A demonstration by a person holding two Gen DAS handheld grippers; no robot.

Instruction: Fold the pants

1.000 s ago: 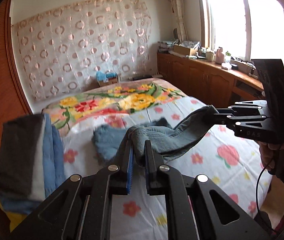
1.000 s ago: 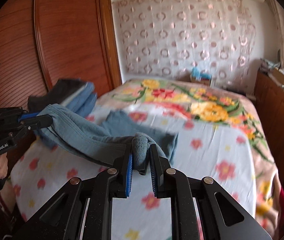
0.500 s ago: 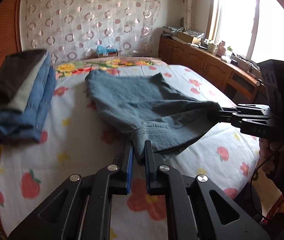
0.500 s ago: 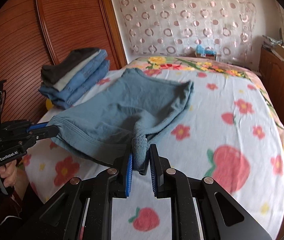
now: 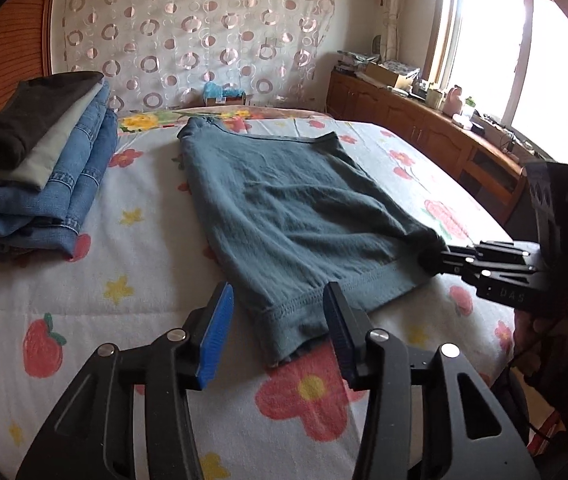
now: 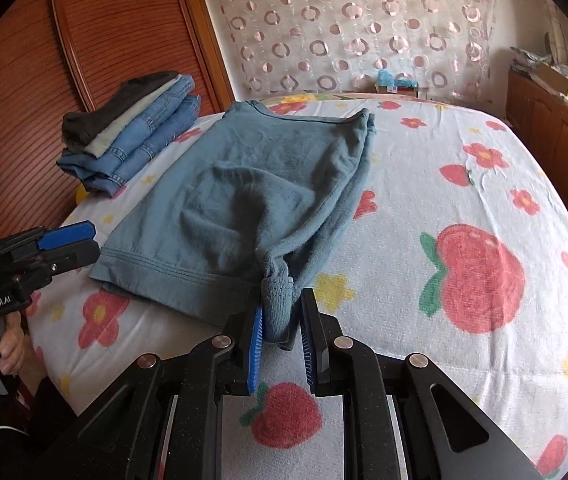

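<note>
Left wrist view: catalogue of the bed and what lies on it.
Pants (image 5: 284, 208): teal knit, spread flat down the middle of the bed (image 5: 156, 288), hem band at the near edge, far end towards the curtain (image 5: 204, 28).
Left gripper (image 5: 278, 330): jaws spread wide, holding nothing; the pants' near hem corner lies loose between them.
Right gripper (image 6: 280, 342): jaws parted a little, a bunched hem corner of the pants sitting between them; whether the pads still press it, cannot tell.
Step in hand: judged as laying the pants out and letting go, before the first fold.
Next move: calls for both jaws to back clear of the pants, then take fresh holds on one long edge and carry it across to the other.
Folded stack (image 5: 40, 168): jeans and dark garments, left of the pants, apart from them.
Cabinet (image 5: 424, 136): wooden, well to the right of the pants, under the window (image 5: 524, 60).
</note>
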